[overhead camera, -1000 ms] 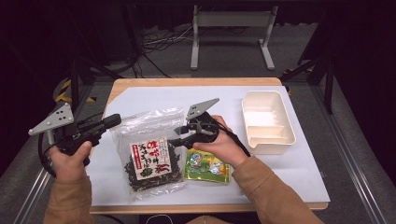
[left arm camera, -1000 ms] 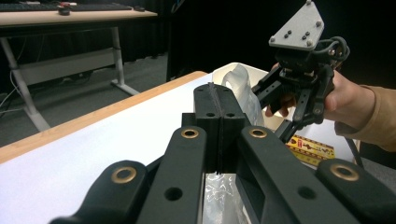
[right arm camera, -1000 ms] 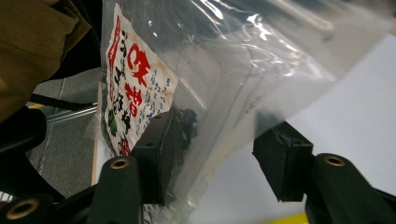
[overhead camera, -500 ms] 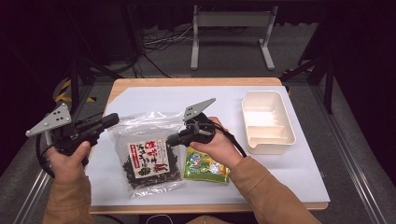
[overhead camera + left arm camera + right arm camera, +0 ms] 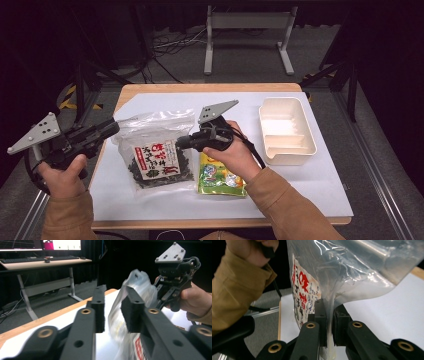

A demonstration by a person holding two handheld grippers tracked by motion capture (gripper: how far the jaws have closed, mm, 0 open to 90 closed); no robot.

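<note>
While the clear bag of dark seaweed point(image 5: 159, 155) lies at the middle of the white mat point(image 5: 310, 185) in the high view, the right gripper point(image 5: 184, 142) reaches in from the centre and pinches the bag's right edge. The left gripper point(image 5: 111, 128) sits at the left of the frame, by the bag's upper left corner. A green snack packet point(image 5: 220, 177) lies just below the right hand, partly hidden by it, and a cream tray point(image 5: 286, 131) with compartments stands well apart toward the right. Beyond the table's far edge, at the top, a grey stand point(image 5: 247, 35) and loose cables cover the floor.

Seen from the left gripper view, the two black jaws have just been opening and stand apart; the bag's crinkled top point(image 5: 132, 290) rises just behind the right-hand jaw, not pressed by either pad. The right gripper point(image 5: 165, 298) and its hand fill the upper right, and a desk with a keyboard point(image 5: 37, 260) crosses the upper left.

Through the right gripper view, the jaws have just been closing and clamp the clear plastic point(image 5: 329, 307) at bottom centre. The bag's red-lettered label point(image 5: 303, 290) hangs above, blocking most of the table, and a tan sleeve point(image 5: 239, 285) occupies the left.
</note>
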